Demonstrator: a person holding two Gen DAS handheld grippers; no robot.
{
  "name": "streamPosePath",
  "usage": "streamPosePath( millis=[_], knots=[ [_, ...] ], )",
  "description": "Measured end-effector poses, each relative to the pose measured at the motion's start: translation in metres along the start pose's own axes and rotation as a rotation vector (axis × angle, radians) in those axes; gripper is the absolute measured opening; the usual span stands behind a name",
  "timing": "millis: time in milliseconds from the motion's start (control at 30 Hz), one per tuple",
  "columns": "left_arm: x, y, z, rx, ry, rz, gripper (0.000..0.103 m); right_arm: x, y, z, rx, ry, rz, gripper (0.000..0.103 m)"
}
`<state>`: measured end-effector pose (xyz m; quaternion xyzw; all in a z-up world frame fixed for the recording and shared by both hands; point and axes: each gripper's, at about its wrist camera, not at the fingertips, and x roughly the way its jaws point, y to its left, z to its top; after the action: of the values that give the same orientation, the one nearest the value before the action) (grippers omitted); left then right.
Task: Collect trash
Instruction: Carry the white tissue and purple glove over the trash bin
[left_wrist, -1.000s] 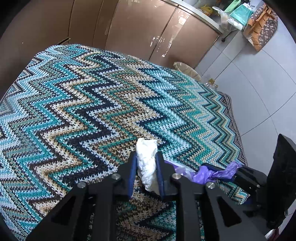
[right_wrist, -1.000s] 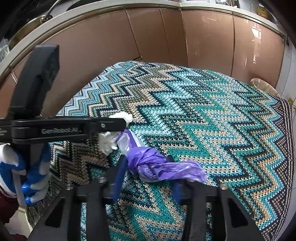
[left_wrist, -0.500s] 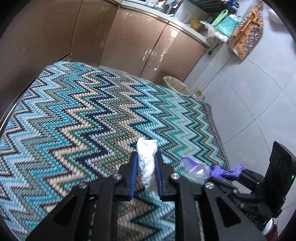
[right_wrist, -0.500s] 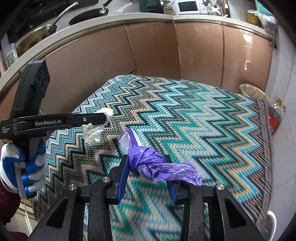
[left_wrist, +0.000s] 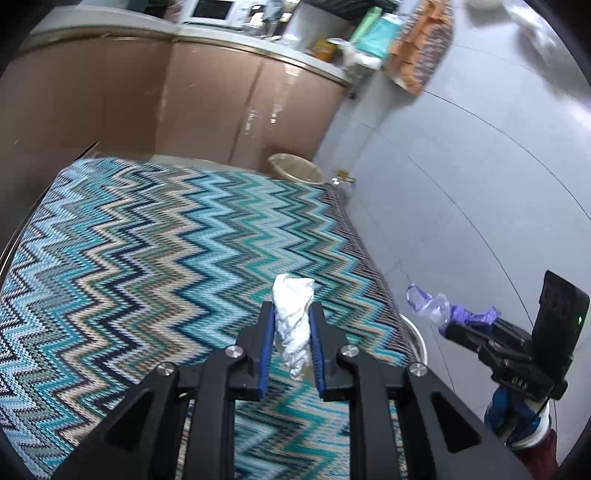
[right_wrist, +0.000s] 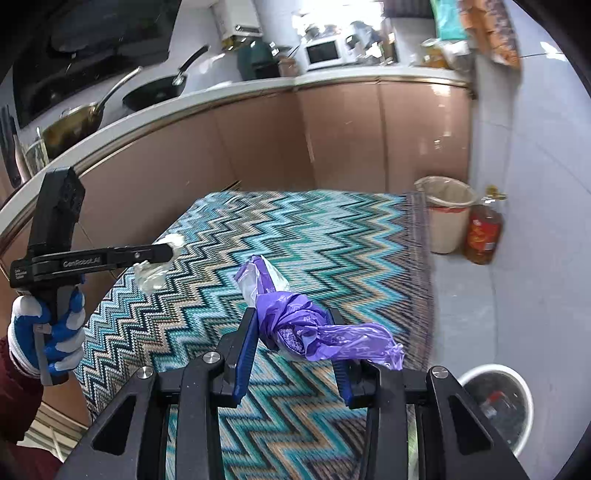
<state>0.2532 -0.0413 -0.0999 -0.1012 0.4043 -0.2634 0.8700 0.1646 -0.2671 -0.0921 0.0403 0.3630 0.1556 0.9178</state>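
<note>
Overhead, both loaded tongs (left_wrist: 291, 325) (right_wrist: 291, 328) near rug's (right_wrist: 332, 236) floor-side edge.

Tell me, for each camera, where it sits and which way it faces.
Left wrist: on the left gripper, looking down over its crumpled white tissue and zigzag rug; right gripper at right.
Right wrist: on the right gripper, looking over its purple plastic bag toward the kitchen cabinets; gloved left hand at left.
Shared: rug, lined bin, both pieces of trash.
</note>
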Motion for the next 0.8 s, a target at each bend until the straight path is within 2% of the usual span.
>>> streamPosePath(
  millis=[167,300,600,800],
  knots=[
    [0.006,-0.051,-0.006,0.090,0.030,-0.030,0.017,-0.036,-0.036,-0.019,0.081,-0.045,-0.066,0.034],
    [0.026,-0.092,-0.006,0.153,0.074,-0.063,0.017,-0.059,-0.076,-0.039,0.163,-0.060,-0.134,0.034],
    [0.115,-0.202,-0.010,0.338,0.227,-0.129,0.017,-0.080,-0.164,-0.092,0.317,-0.021,-0.290,0.034],
    [0.175,-0.256,-0.021,0.416,0.320,-0.148,0.017,-0.072,-0.215,-0.118,0.405,0.024,-0.329,0.035]
  ],
)
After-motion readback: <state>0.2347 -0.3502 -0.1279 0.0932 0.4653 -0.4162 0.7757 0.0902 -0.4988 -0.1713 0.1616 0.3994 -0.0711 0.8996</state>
